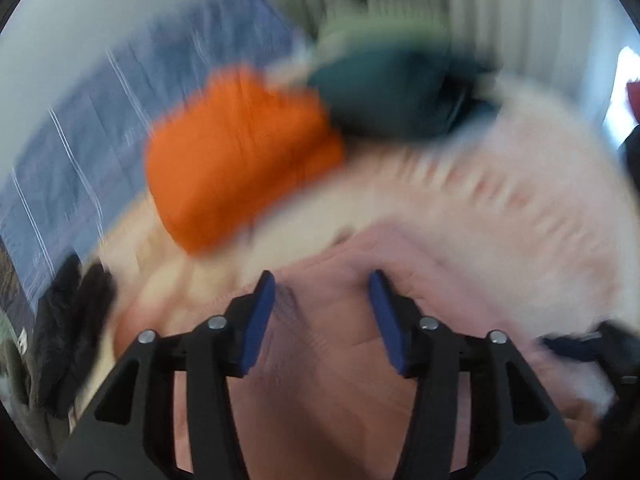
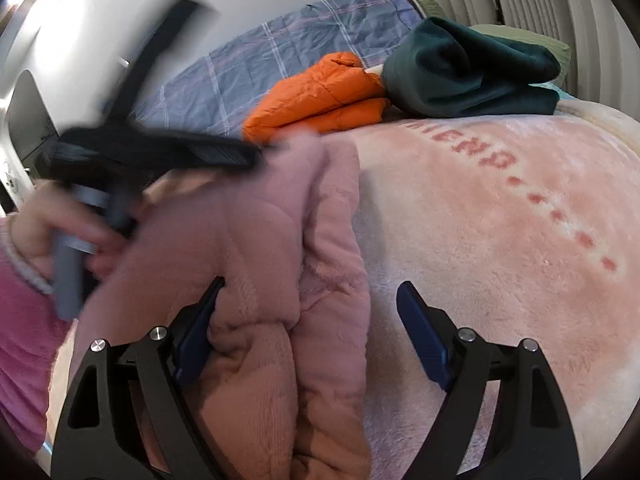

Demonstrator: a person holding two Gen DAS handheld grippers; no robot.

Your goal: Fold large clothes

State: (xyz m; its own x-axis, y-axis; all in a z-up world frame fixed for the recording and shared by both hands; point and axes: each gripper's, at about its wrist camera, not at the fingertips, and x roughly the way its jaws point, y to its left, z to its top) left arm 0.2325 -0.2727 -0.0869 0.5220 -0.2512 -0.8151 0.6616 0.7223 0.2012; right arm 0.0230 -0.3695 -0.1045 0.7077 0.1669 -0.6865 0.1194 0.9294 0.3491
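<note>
- Blue-padded jaws of the left gripper (image 1: 322, 292) stand apart over the pink fleece garment (image 1: 332, 344), nothing pinched between them; the left wrist view is smeared by blur.
- Blue pads of the right gripper (image 2: 310, 296) gape wide, its left pad touching a fold of the same garment (image 2: 256, 264), the other over the blanket; they do not press on it.
- Pink fleece lies bunched at the near edge of a pale pink blanket (image 2: 500, 248) with red lettering.
- Farther back sit a folded orange jacket (image 2: 320, 92) and a dark green garment (image 2: 472, 68), touching.
- Behind them spreads a blue plaid cover (image 2: 260, 64).
- A hand (image 2: 52, 232) grips the left gripper's handle.
</note>
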